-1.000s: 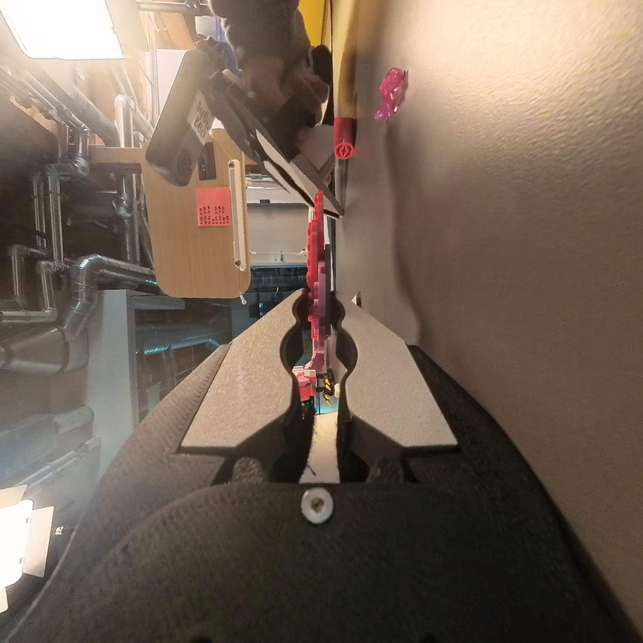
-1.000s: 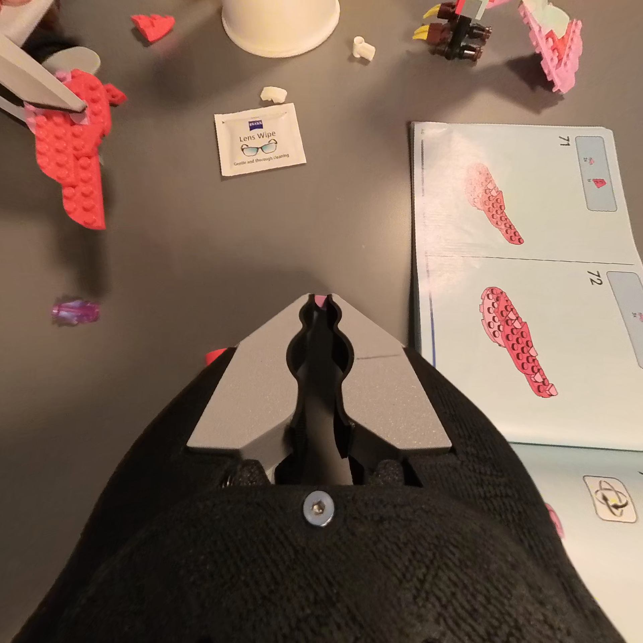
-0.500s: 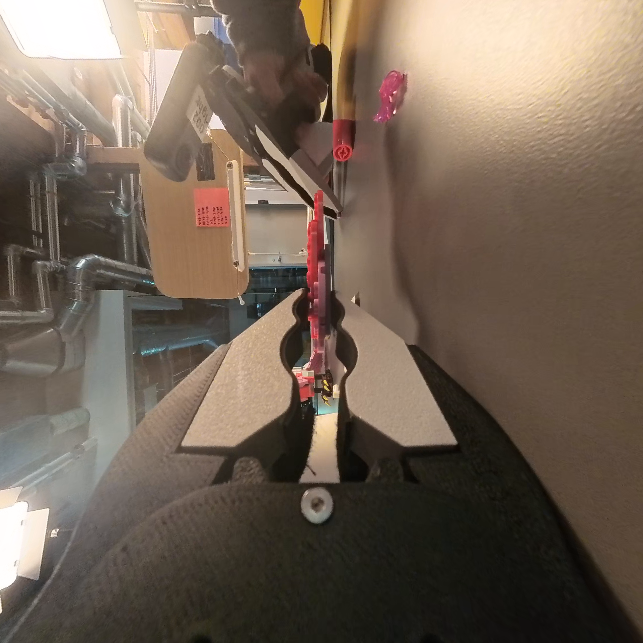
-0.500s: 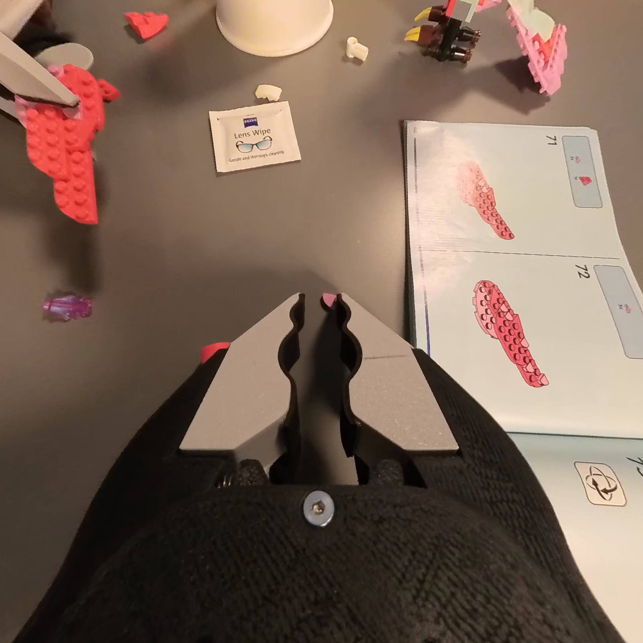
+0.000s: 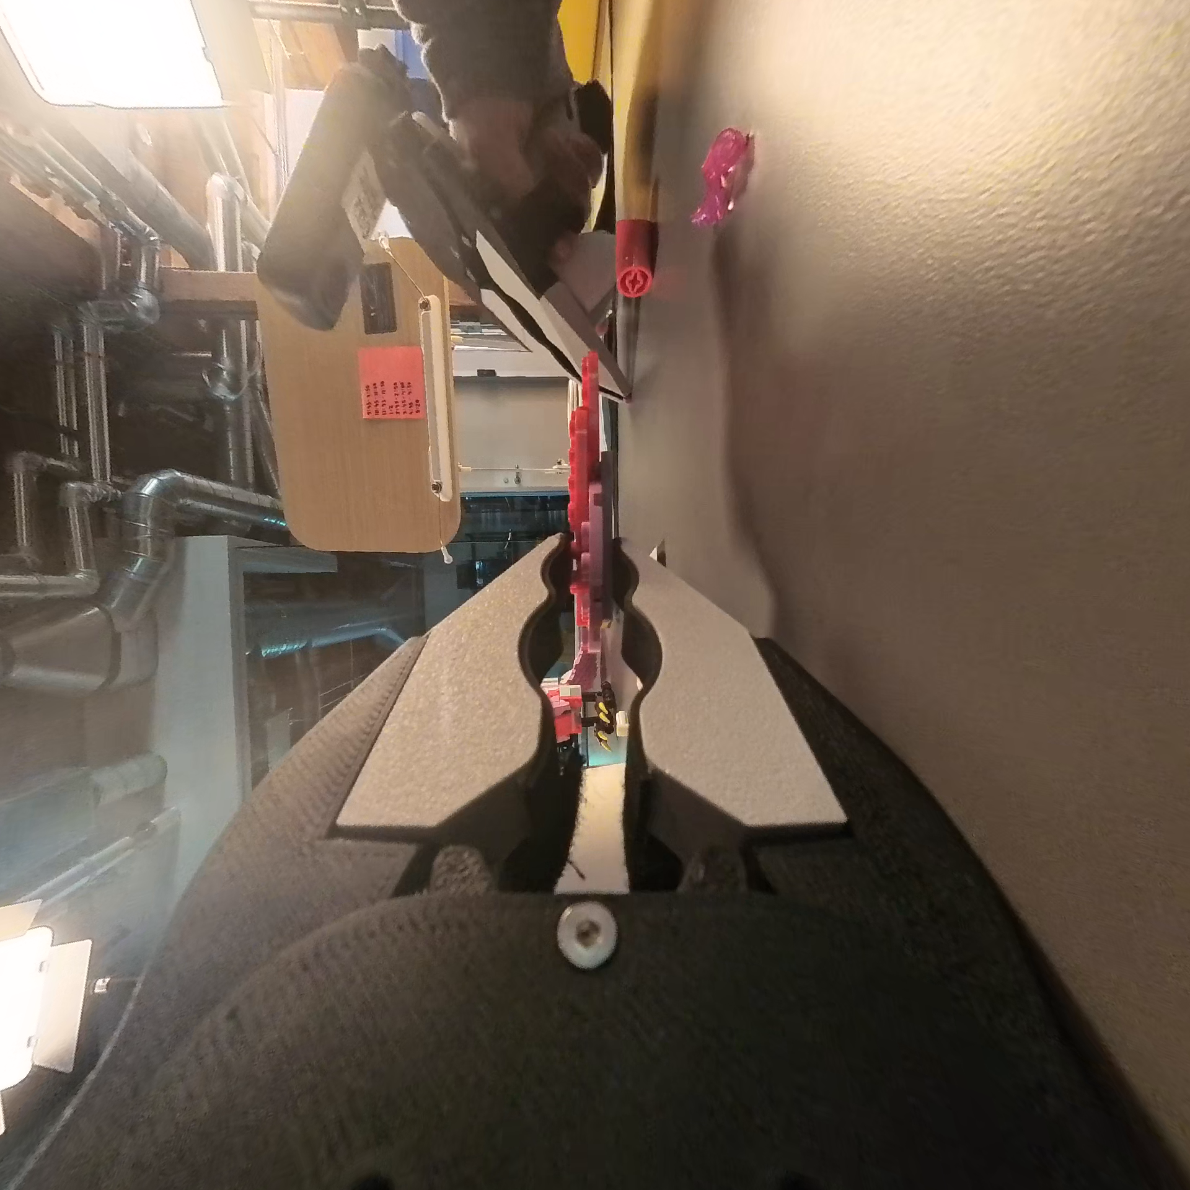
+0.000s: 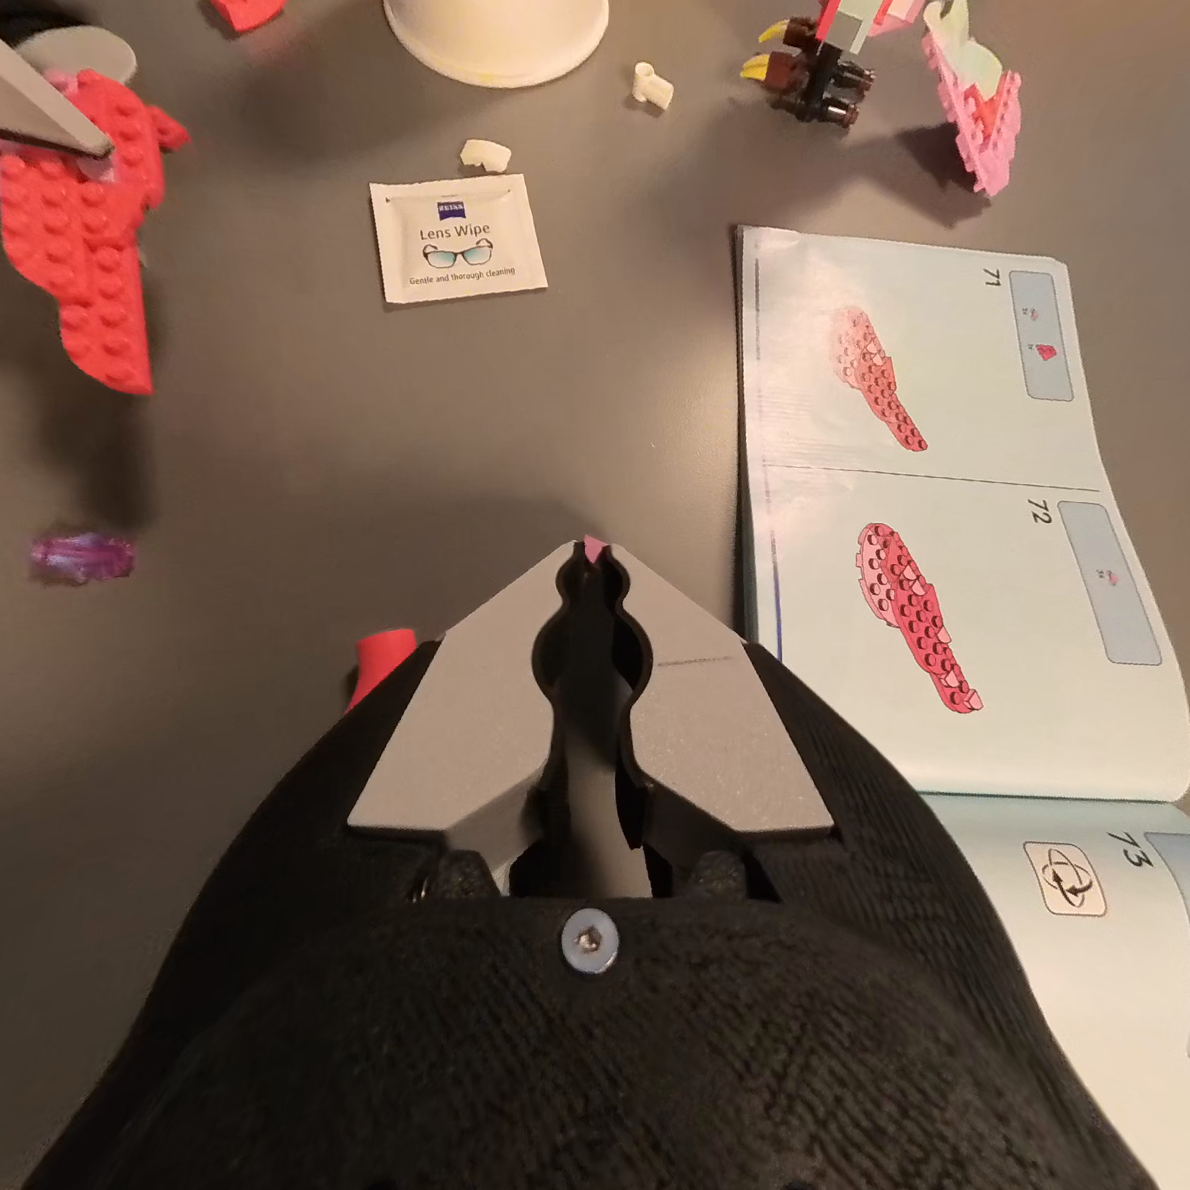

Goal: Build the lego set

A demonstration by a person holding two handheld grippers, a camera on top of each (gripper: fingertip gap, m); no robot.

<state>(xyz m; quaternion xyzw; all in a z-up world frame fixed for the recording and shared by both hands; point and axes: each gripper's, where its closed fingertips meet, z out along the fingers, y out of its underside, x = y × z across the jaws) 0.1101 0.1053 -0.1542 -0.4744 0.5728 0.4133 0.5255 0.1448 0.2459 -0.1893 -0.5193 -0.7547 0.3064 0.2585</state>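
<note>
Over a grey table (image 6: 322, 451), the right gripper (image 6: 591, 552) is now clamped on a small pink brick (image 6: 592, 548) at its very tips; half a second earlier its fingers stood apart with that piece lying just beside one tip, so the pinch has only just been made. The left gripper (image 5: 595, 560) remains closed on the edge of a red-and-pink studded plate assembly (image 6: 84, 245), its posture unchanged across the earlier frames. An open instruction booklet (image 6: 934, 515) lies to the right, a white sachet (image 6: 457, 238) and a white cup (image 6: 496, 38) beyond, a translucent purple piece (image 6: 84, 557) to the left
</note>
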